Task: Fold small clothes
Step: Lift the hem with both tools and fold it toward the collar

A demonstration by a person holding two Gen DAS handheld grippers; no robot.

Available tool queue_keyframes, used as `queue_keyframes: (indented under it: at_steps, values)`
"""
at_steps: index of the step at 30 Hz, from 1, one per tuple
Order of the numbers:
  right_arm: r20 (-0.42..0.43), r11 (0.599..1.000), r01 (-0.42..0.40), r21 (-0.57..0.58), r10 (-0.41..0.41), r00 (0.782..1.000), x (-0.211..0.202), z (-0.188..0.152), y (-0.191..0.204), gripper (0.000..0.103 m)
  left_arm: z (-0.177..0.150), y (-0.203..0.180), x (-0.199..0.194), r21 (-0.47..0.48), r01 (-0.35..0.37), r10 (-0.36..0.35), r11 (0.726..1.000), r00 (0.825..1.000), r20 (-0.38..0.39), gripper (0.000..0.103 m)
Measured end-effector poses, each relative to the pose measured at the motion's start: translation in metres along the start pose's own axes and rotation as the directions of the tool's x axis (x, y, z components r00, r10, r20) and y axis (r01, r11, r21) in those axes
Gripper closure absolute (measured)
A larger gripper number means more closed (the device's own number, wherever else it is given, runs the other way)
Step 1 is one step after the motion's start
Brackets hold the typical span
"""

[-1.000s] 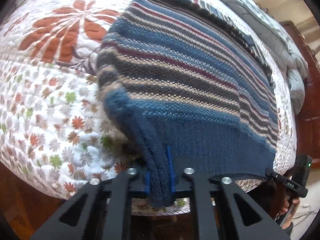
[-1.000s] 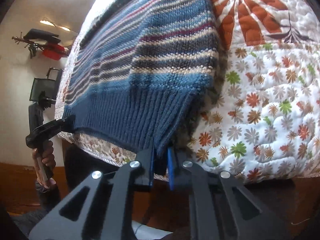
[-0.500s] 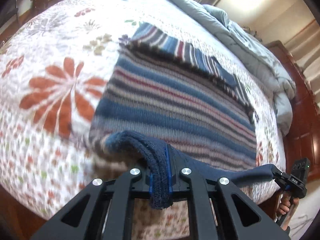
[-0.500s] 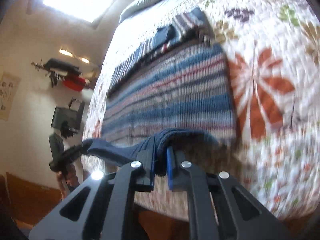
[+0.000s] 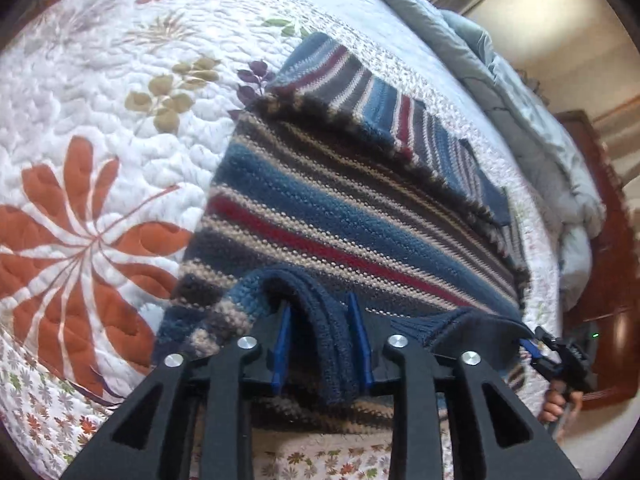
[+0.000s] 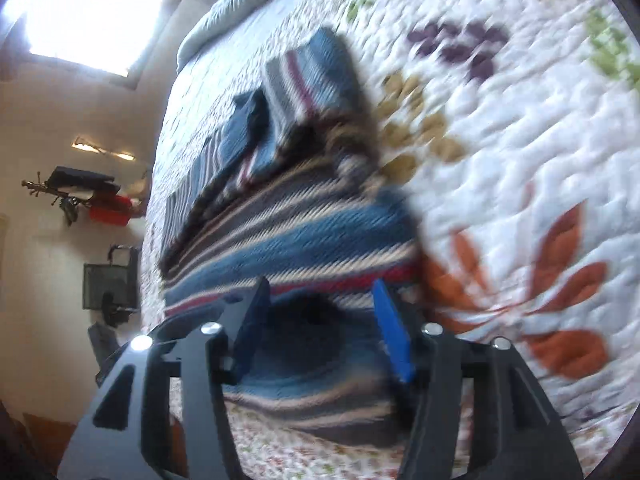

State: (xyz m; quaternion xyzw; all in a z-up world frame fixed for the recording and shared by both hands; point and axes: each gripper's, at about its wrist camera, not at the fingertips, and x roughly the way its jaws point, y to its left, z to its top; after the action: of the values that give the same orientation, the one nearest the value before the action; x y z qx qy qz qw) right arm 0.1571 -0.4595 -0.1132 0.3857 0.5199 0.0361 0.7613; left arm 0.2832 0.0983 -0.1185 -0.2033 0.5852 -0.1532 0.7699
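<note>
A coarse, matt knit is being shown by the sweater [image 5: 352, 216], ribbed at its hem. Puckered, stitched cotton is being shown by the quilt [image 5: 100, 128] at 9 o'clock. Glossy wood is being shown by the bedframe [image 5: 612, 280] at 3 o'clock.

Right gripper [image 6: 324, 328], jaws just opening, hangs over a striped sweater's [image 6: 304, 236] folded-up hem on a floral quilt [image 6: 520, 160].

Daylit fisheye views, one sharp, one smeared.
Glare is blown out at a window [image 6: 76, 12] in the right wrist view; the quilt [image 6: 520, 140] is motion-blurred, edges are bent.
</note>
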Motion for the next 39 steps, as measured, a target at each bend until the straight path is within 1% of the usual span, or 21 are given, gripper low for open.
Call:
queue_keyframes:
  at_steps: [1,2,3,4,5,9,11,12,16,20,22,25,27,28,31,33,34,35,36,37,39]
  values:
    - [0.009,1.0,0.008,-0.009,-0.008,1.0,-0.007,0.0,-0.002,0.056,0.0,0.005,-0.005,-0.017,0.025,-0.024,1.0,1.0,0.003,0.07]
    - [0.015,1.0,0.016,-0.021,-0.015,1.0,-0.012,0.0,-0.003,0.057,0.0,0.013,-0.013,-0.049,0.03,-0.029,0.998,0.999,0.015,0.06]
    - [0.018,0.999,0.029,-0.04,-0.028,0.999,-0.018,-0.001,-0.002,0.058,-0.001,0.017,-0.022,-0.065,-0.004,0.007,0.998,0.999,0.045,0.058]
    - [0.018,0.997,0.045,-0.065,-0.044,0.999,-0.023,-0.002,0.001,0.058,-0.002,0.021,-0.036,-0.069,-0.082,0.088,0.994,0.991,0.098,0.058]
    - [0.016,0.994,0.061,-0.094,-0.06,0.998,-0.027,-0.005,0.006,0.058,-0.003,0.021,-0.045,-0.062,-0.127,0.135,0.99,0.983,0.128,0.058]
    - [0.003,0.955,0.149,-0.255,-0.154,0.988,-0.025,-0.012,0.041,0.057,-0.009,0.007,-0.064,0.043,-0.273,0.261,0.961,0.947,0.186,0.054]
    - [0.002,0.924,0.188,-0.332,-0.199,0.98,-0.015,-0.014,0.06,0.054,-0.011,-0.012,-0.058,0.135,-0.34,0.311,0.931,0.93,0.196,0.05]
    - [-0.005,0.913,0.196,-0.359,-0.212,0.977,-0.009,-0.014,0.068,0.051,-0.011,-0.02,-0.053,0.176,-0.354,0.32,0.918,0.927,0.195,0.049]
    - [-0.032,0.892,0.197,-0.406,-0.23,0.973,0.012,-0.012,0.083,0.04,-0.007,-0.052,-0.025,0.34,-0.373,0.33,0.863,0.927,0.18,0.043]
    - [-0.062,0.874,0.196,-0.445,-0.249,0.967,0.031,-0.005,0.089,0.037,-0.002,-0.079,0.013,0.501,-0.405,0.373,0.765,0.913,0.167,0.039]
    - [-0.081,0.863,0.205,-0.462,-0.272,0.959,0.042,0.0,0.088,0.036,0.002,-0.086,0.029,0.538,-0.397,0.379,0.744,0.913,0.15,0.038]
    - [-0.121,0.862,0.186,-0.472,-0.272,0.955,0.052,0.002,0.084,0.036,0.005,-0.095,0.044,0.596,-0.339,0.345,0.728,0.932,0.109,0.038]
    - [-0.147,0.864,0.174,-0.472,-0.272,0.951,0.06,0.003,0.078,0.037,0.005,-0.098,0.05,0.617,-0.299,0.317,0.728,0.945,0.083,0.038]
    - [-0.159,0.867,0.166,-0.469,-0.268,0.95,0.064,0.004,0.075,0.042,0.005,-0.1,0.055,0.628,-0.284,0.312,0.724,0.948,0.069,0.038]
    - [-0.169,0.869,0.155,-0.471,-0.261,0.951,0.069,0.004,0.07,0.049,0.005,-0.1,0.067,0.636,-0.299,0.338,0.712,0.939,0.062,0.04]
    - [-0.165,0.863,0.155,-0.481,-0.262,0.951,0.07,0.003,0.07,0.054,0.006,-0.097,0.07,0.622,-0.281,0.327,0.73,0.944,0.042,0.052]
    - [-0.159,0.859,0.159,-0.488,-0.266,0.951,0.07,0.002,0.071,0.061,0.007,-0.094,0.07,0.607,-0.267,0.314,0.748,0.949,0.03,0.061]
    - [-0.154,0.855,0.164,-0.491,-0.271,0.95,0.07,0.002,0.072,0.067,0.008,-0.093,0.068,0.594,-0.246,0.295,0.766,0.955,0.014,0.077]
    - [-0.147,0.849,0.176,-0.499,-0.282,0.948,0.069,0.001,0.072,0.082,0.008,-0.091,0.066,0.576,-0.238,0.284,0.782,0.959,0.011,0.085]
    - [-0.146,0.847,0.177,-0.501,-0.284,0.947,0.069,0.0,0.072,0.092,0.008,-0.088,0.063,0.562,-0.235,0.279,0.793,0.96,0.009,0.088]
    - [-0.143,0.86,0.161,-0.485,-0.26,0.955,0.063,-0.002,0.071,0.093,0.007,-0.084,0.057,0.523,-0.207,0.242,0.827,0.97,0.001,0.092]
